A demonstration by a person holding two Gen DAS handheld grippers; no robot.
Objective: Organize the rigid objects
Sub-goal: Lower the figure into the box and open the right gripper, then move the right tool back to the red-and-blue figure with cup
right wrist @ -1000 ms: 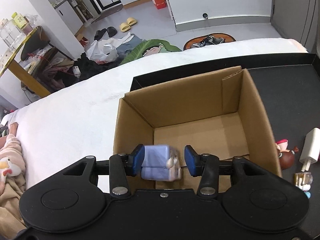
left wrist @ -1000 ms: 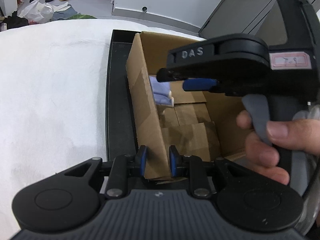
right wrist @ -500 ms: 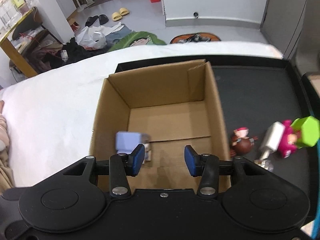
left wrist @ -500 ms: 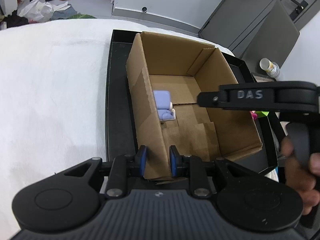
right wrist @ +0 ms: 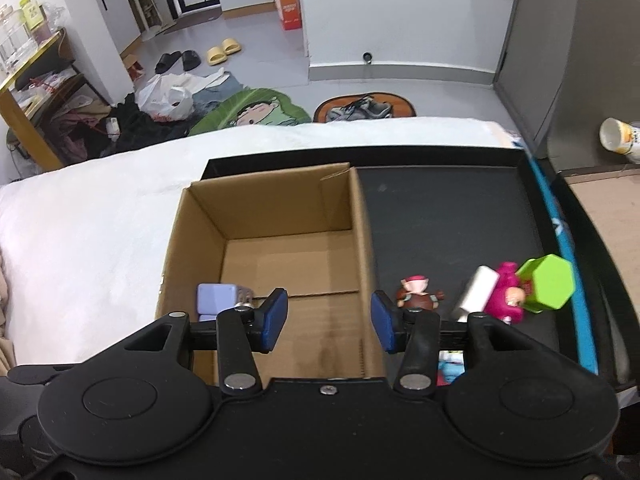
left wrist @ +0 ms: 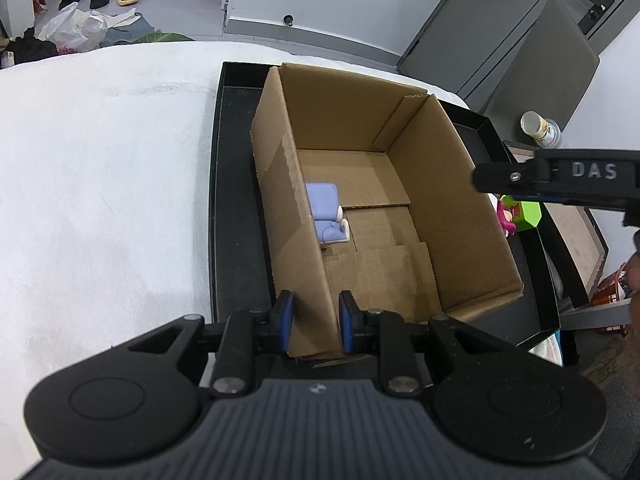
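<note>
An open cardboard box stands in a black tray. A lavender toy lies inside it against the left wall. My left gripper is shut on the box's near left wall. My right gripper is open and empty above the box's right wall. On the tray right of the box lie a small brown figure, a white charger, a pink figure and a green hexagonal block.
The tray sits on a white padded surface. A paper cup stands beyond the tray's right side. Clothes, bags and slippers lie on the floor behind.
My right gripper let go of the lavender toy, which now lies in the box, then opened and moved right towards the loose toys. My left gripper kept its hold on the box wall.
</note>
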